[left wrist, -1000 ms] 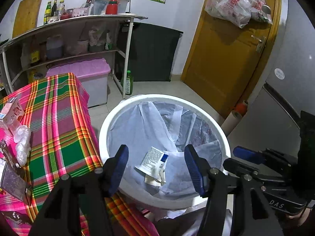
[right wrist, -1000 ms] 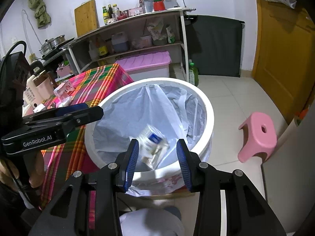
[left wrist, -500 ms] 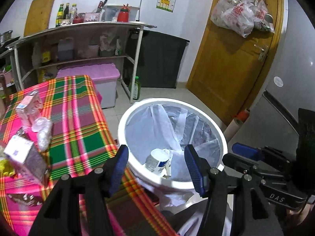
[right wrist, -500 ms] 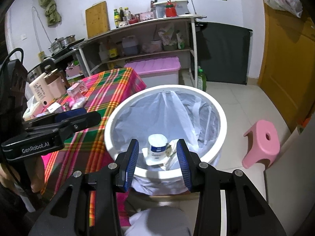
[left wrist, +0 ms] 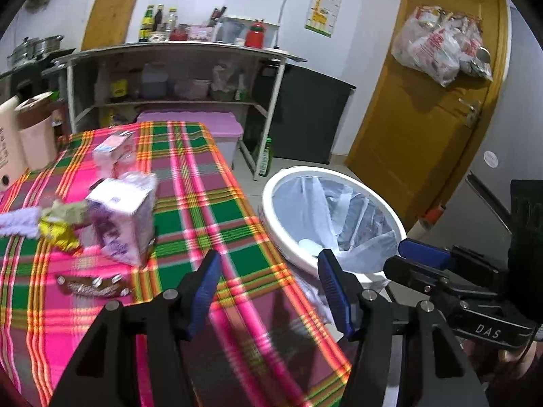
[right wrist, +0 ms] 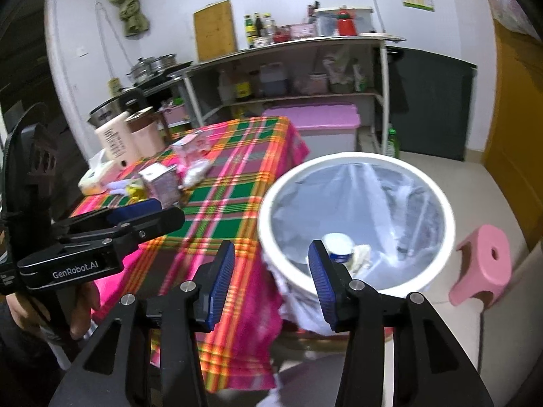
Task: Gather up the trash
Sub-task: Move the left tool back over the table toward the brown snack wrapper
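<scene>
Over the tabletop's (left wrist: 203, 210) right edge, my left gripper (left wrist: 268, 291) released and empty, my right gripper (right wrist: 271, 271) likewise, white cup (right wrist: 336, 246) inside trash bin (right wrist: 437, 203), purple carton (left wrist: 122, 217) near tabletop's left edge.

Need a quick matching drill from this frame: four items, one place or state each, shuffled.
Things:
1. white cup
2. purple carton
3. pink stool
4. right gripper

Places/states:
A. on the floor, right of the bin
B. open, holding nothing
C. inside the lined trash bin
D. on the plaid tablecloth

Pairs: 1-C, 2-D, 3-A, 4-B
</scene>
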Demonstrator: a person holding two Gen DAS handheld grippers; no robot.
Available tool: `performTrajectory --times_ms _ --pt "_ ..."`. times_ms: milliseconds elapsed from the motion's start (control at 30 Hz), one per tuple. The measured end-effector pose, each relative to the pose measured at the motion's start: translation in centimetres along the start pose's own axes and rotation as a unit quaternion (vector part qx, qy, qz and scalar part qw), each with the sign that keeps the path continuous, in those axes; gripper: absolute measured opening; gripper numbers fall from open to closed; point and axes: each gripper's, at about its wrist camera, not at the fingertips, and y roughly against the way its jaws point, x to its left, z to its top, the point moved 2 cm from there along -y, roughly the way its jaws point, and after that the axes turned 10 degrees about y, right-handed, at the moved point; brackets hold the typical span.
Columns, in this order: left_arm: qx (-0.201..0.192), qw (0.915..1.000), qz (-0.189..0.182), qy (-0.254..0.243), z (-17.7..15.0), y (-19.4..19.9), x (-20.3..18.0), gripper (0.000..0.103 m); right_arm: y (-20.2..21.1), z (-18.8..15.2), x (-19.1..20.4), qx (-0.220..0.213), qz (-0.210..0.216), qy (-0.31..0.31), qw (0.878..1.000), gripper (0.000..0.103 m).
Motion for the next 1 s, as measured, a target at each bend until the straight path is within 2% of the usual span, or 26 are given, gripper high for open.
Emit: performTrajectory --times_ms 567,700,1000 --pt "-0.012 0.9950 0.076 0.064 -2.0 2.9 7.6 0.061 -2.1 1.1 4.7 0.001 0.062 0.041 0.997 0.047" --pt "-0.007 0.9912 0.093 0.094 -2.0 2.6 9.7 0.061 -2.7 1.4 5.2 0.001 0.067 0.050 0.997 0.051" --pt "0.013 0.9831 0.103 0.151 -1.9 1.0 12.4 0.061 -4.0 1.2 5.2 0.015 0.066 0.051 0.996 0.052"
